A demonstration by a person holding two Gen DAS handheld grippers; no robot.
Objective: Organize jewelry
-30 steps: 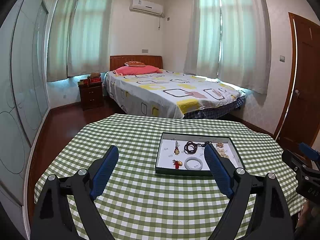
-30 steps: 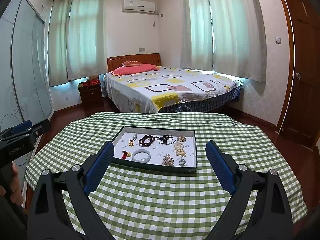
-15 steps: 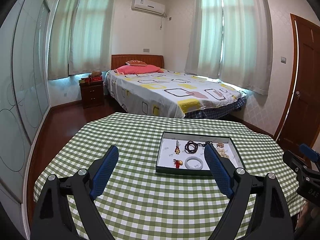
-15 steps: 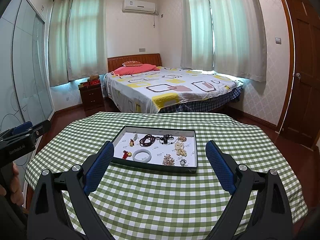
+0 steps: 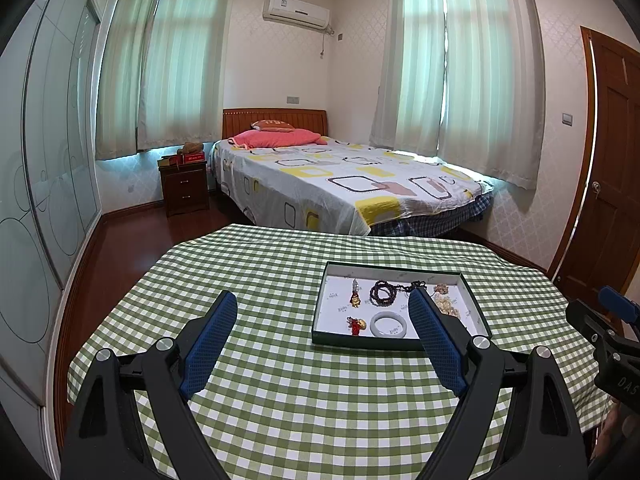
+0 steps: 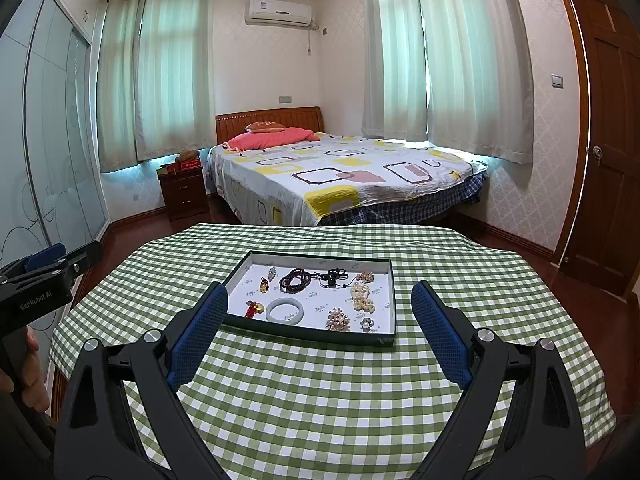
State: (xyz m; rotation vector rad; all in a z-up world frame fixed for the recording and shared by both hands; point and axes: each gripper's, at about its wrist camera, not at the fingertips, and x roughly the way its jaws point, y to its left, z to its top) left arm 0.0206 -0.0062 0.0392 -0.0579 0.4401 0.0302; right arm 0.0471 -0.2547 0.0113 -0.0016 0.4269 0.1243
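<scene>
A shallow dark-rimmed tray (image 5: pixel 320 308) (image 6: pixel 308 332) with a white floor lies on the green checked tablecloth. It holds a pale jade bangle (image 5: pixel 389 325) (image 6: pixel 285 311), dark bead necklaces (image 5: pixel 383 292) (image 6: pixel 297 280), small red and gold charms (image 5: pixel 357 326) (image 6: pixel 254 308), pearl pieces (image 6: pixel 362 297) and brooches (image 6: pixel 338 319). My left gripper (image 5: pixel 322 330) is open and empty, held above the table short of the tray. My right gripper (image 6: pixel 318 322) is open and empty, just before the tray's near rim.
The round table (image 6: pixel 320 400) with the green checked cloth stands in a bedroom. A bed (image 6: pixel 340 176) and a dark nightstand (image 6: pixel 186 194) are beyond it. A sliding wardrobe (image 5: pixel 44 184) is on the left, a wooden door (image 6: pixel 608 128) on the right.
Both grippers have stayed open and nearly still; the left view has shifted very slightly. The jewelry in the tray has not moved.
</scene>
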